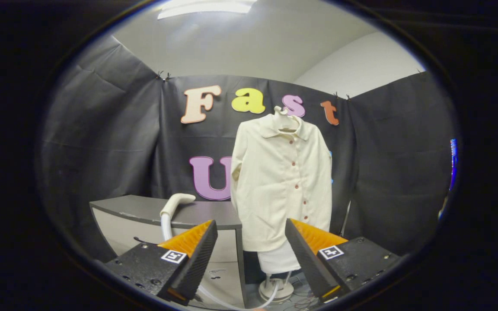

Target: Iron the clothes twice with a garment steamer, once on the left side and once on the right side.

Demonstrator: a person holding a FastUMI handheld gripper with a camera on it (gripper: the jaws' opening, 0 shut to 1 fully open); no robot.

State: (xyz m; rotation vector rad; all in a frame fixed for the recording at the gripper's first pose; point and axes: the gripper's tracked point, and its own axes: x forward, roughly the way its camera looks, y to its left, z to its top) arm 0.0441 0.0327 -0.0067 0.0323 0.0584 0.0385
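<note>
A cream button-up shirt (281, 181) hangs on a hanger (284, 117) atop a stand, beyond my fingers and slightly to the right. The white garment steamer head (175, 204) lies on a grey cabinet (145, 211) to the left of the shirt, its white hose (166, 229) dropping down the cabinet front. My gripper (251, 242) stands open, well short of both, with nothing between its fingers. The shirt's lower hem and a white layer under it (277, 259) appear between the fingers, far off.
The stand's round white base (277, 291) sits on the floor below the shirt, with the hose looping past it. Black cloth walls close the booth on the left, back and right. The cabinet fills the space left of the stand.
</note>
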